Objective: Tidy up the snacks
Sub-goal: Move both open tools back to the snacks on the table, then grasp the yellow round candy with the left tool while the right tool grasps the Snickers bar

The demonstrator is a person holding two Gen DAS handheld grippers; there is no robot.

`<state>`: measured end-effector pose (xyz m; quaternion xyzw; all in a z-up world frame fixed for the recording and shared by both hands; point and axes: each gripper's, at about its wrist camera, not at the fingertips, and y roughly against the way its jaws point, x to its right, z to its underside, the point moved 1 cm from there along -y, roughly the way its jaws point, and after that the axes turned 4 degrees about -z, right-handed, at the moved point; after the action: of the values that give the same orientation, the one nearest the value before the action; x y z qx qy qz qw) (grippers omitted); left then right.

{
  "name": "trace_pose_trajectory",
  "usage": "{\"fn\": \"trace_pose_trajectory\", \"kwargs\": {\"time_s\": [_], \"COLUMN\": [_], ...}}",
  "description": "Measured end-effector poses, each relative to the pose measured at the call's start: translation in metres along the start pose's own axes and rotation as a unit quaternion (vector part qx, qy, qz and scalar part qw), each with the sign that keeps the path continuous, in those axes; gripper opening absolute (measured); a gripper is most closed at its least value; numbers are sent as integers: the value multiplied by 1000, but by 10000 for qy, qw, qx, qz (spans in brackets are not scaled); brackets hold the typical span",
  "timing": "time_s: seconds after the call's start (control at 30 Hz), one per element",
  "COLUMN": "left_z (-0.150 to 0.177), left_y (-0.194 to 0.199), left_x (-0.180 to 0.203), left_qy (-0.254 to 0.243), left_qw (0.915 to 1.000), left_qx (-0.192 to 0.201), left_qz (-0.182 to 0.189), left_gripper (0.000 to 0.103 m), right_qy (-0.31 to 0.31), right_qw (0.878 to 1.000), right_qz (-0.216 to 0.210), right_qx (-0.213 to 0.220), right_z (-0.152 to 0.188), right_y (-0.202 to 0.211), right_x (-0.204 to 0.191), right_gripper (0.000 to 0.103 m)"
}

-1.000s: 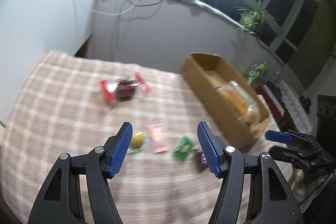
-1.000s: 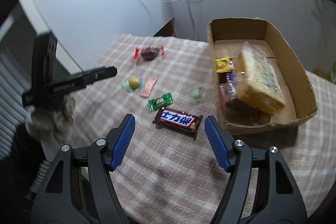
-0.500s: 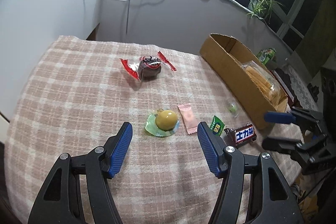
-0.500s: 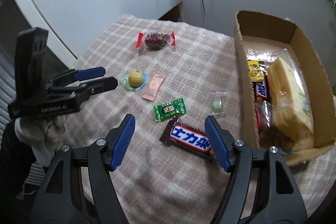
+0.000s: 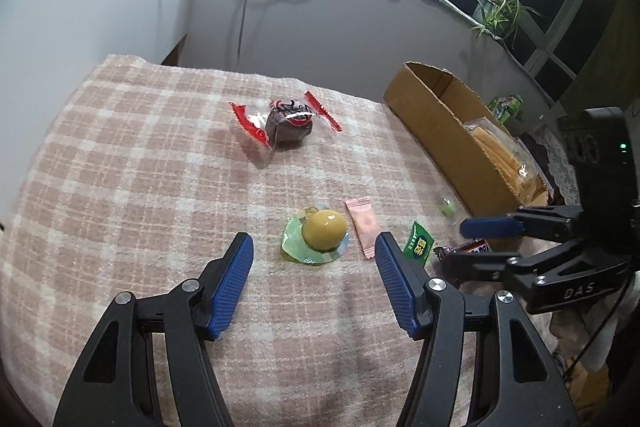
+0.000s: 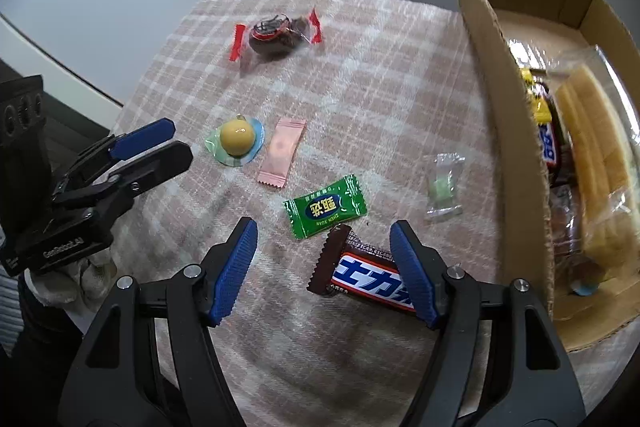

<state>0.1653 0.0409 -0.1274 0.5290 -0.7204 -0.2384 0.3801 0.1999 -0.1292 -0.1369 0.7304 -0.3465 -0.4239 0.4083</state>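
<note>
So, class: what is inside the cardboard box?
Inside the cardboard box lie a clear bag of bread, a yellow packet and a chocolate bar. Whatever lies under the bread is covered.

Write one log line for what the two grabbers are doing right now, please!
left gripper: open, over yellow candy | right gripper: open, over chocolate bar | box: part filled | six snacks loose on cloth

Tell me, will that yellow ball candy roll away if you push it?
Probably not far: the yellow ball candy sits in a flat, wide wrapper that should drag on the fuzzy plaid cloth. Its rounded top looks glossy, so closing jaws might slip off it.
</note>
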Motion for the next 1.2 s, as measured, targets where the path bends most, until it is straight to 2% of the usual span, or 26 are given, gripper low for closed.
{"fn": "trace_pose_trajectory", "kwargs": {"time_s": [0.17,0.37,0.5,0.67,0.73,0.87,1.03,1.13,1.2], "left_z": [-4,-2,0,0,0,-4,-5,-5,-5], "left_y": [2,-9,-17,-25,-28,-35,-44,-45,-46], "left_x": [3,8,12,21,25,27,22,22,24], "left_qy": [-70,-271,-421,-744,-871,-958,-916,-941,-972], "left_qw": [10000,9996,9989,9968,9956,9945,9947,9945,9943], "left_qx": [69,-37,-120,-201,-205,-224,-302,-287,-286], "left_qz": [-16,-103,-144,-233,-288,-370,-365,-355,-330], "left_gripper": [62,61,54,53,48,46,37,35,31], "right_qy": [-109,45,327,468,586,942,1303,1207,1161], "right_qw": [9999,9998,9988,9978,9969,9935,9872,9886,9896], "right_qz": [0,37,211,267,364,505,800,805,803], "right_qx": [-86,-213,-312,-376,-372,-387,-463,-401,-289], "right_z": [5,20,31,40,44,53,62,60,57], "right_y": [3,9,9,14,17,21,16,12,12], "right_x": [2,3,2,9,10,9,8,12,15], "right_gripper": [72,72,72,72,72,72,71,64,56]}}
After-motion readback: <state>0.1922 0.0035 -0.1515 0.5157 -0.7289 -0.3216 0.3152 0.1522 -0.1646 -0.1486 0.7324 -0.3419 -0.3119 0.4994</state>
